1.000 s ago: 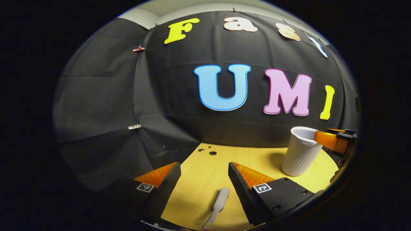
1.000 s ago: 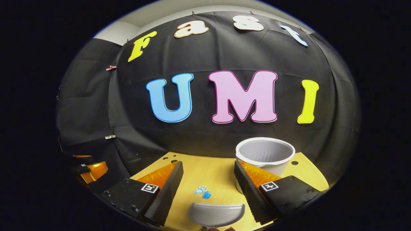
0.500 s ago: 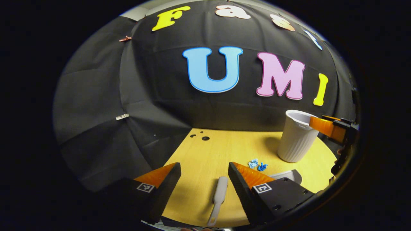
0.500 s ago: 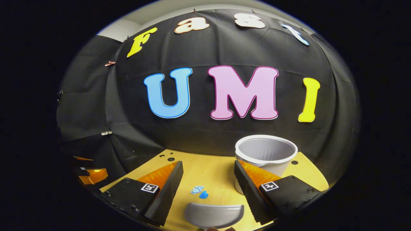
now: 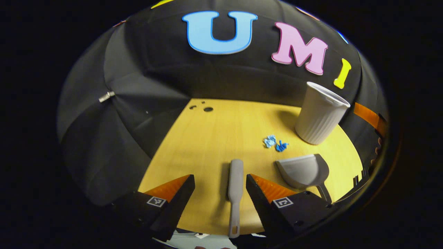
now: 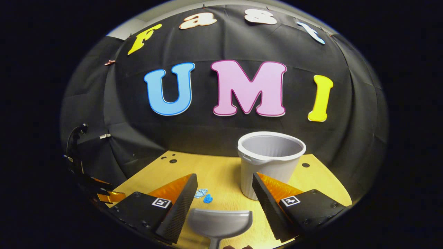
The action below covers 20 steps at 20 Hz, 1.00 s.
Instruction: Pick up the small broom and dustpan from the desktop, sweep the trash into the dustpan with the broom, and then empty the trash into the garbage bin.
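The small grey broom (image 5: 235, 188) lies on the yellow desktop (image 5: 221, 131) with its handle toward the near edge, between the fingers of my open left gripper (image 5: 220, 193), which hovers above it. To its right rests the grey dustpan (image 5: 304, 170), mouth facing the blue trash scraps (image 5: 276, 143). In the right gripper view the dustpan (image 6: 219, 223) sits between the fingers of my open right gripper (image 6: 224, 199), above its handle, with the trash (image 6: 204, 195) just beyond. The white ribbed bin (image 6: 269, 159) stands upright behind, also at the right in the left gripper view (image 5: 320, 114).
Small round holes (image 5: 204, 107) mark the desktop's far left corner, and another hole (image 6: 305, 165) lies behind the bin. Black cloth walls close in the back and left. The other gripper (image 6: 100, 193) shows at the left edge of the right gripper view.
The left gripper view has tipped down and pulled back, so the whole broom, dustpan and trash now show. The right gripper has shifted slightly right and nearer the dustpan's handle.
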### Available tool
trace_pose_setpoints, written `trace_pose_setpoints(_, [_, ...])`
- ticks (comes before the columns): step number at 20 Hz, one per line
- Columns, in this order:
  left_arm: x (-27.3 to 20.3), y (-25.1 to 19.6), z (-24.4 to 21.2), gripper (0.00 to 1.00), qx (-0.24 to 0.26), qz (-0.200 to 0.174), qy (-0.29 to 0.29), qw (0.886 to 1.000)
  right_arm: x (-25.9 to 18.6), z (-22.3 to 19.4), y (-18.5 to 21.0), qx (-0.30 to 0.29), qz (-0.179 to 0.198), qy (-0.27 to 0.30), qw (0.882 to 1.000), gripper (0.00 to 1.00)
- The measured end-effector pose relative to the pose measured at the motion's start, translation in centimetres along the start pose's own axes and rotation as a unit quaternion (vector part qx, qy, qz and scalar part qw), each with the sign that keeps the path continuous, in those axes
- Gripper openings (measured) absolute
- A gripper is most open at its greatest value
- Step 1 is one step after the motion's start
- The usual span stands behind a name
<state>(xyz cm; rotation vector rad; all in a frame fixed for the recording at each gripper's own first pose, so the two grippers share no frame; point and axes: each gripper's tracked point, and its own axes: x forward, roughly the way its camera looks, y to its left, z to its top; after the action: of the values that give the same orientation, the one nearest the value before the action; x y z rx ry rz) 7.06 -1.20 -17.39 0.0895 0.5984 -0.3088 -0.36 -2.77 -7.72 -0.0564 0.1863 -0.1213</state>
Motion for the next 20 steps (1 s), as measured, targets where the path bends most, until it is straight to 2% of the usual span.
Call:
trace_pose_setpoints(3, [1.6, -0.1, -3.4, 0.96, 0.024, -0.014, 0.064, 0.998, -1.0, -2.3, -0.8, 0.008, -0.012, 0.031, 0.999, 0.99])
trace_pose_setpoints(7, [3.0, -0.6, -7.2, 0.96, 0.072, -0.024, 0.131, 0.988, -2.2, -4.8, -1.9, 0.024, -0.028, 0.064, 0.997, 0.99])
trace_pose_setpoints(12, [4.3, -0.3, -10.0, 0.95, 0.098, -0.012, 0.191, 0.977, -3.3, -8.1, -2.4, 0.04, -0.037, 0.11, 0.992, 0.99])
trace_pose_setpoints(14, [5.3, -0.5, -10.8, 0.95, 0.099, -0.01, 0.208, 0.973, -3.9, -10.3, -1.5, 0.051, -0.024, 0.15, 0.987, 0.99])
trace_pose_setpoints(18, [6.6, -1.2, -12.5, 0.94, 0.057, -0.011, 0.255, 0.965, -4.2, -14.7, 0.0, 0.06, -0.004, 0.226, 0.972, 0.99])
trace_pose_setpoints(20, [7.4, -0.8, -12.3, 0.88, 0.052, -0.004, 0.256, 0.965, -4.5, -15.9, 0.5, 0.055, -0.006, 0.245, 0.968, 0.99])
